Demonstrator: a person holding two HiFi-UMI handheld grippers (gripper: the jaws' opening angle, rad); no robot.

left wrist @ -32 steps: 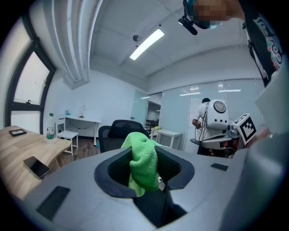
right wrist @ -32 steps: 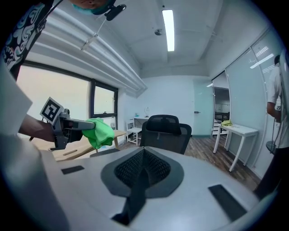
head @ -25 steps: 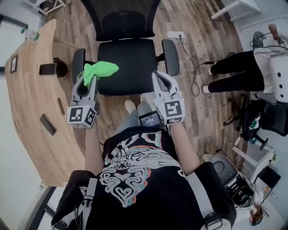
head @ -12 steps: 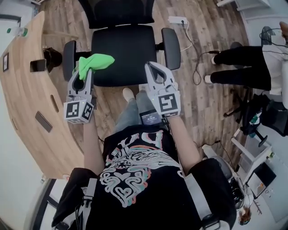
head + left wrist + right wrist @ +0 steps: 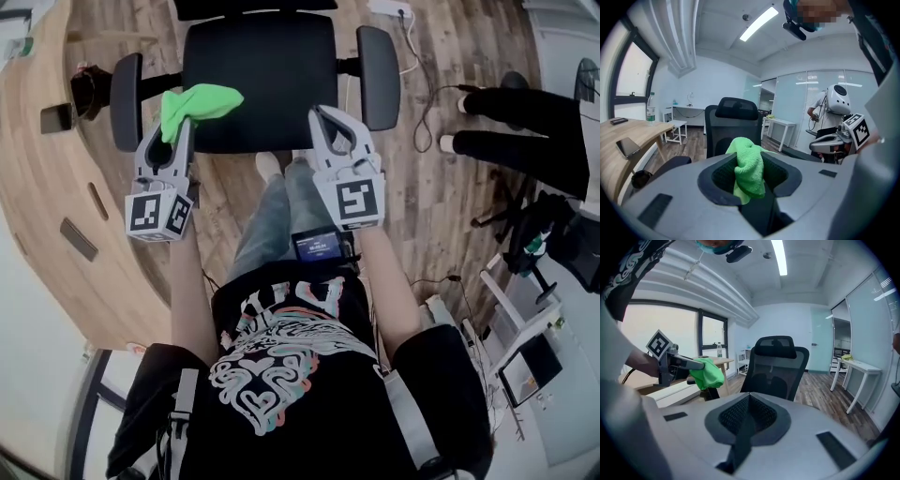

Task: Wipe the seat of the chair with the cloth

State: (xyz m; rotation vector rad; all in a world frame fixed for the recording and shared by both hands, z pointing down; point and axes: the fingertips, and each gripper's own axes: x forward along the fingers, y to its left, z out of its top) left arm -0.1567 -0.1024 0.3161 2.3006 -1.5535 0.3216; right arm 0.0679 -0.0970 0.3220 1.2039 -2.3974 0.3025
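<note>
A black office chair stands in front of me, its seat (image 5: 261, 80) bare and its mesh backrest (image 5: 776, 371) facing me in both gripper views. My left gripper (image 5: 176, 127) is shut on a bright green cloth (image 5: 199, 101), which bunches out past the jaws above the seat's front left corner, by the left armrest (image 5: 126, 89). The same cloth (image 5: 749, 168) fills the jaws in the left gripper view and shows as a green bundle (image 5: 708, 373) in the right gripper view. My right gripper (image 5: 328, 118) is shut with nothing in it, just off the seat's front right edge.
A curved wooden desk (image 5: 56, 216) runs along the left, with a phone (image 5: 53, 117) and a bottle (image 5: 650, 110) on it. The right armrest (image 5: 379, 64) sits beside my right gripper. Another person's legs (image 5: 525, 122), cables (image 5: 427, 89) and equipment (image 5: 548, 234) lie on the wood floor at right.
Both grippers have come closer to the chair's front edge, with the chair sliding up in the head view. The left gripper keeps its hold on the cloth.
</note>
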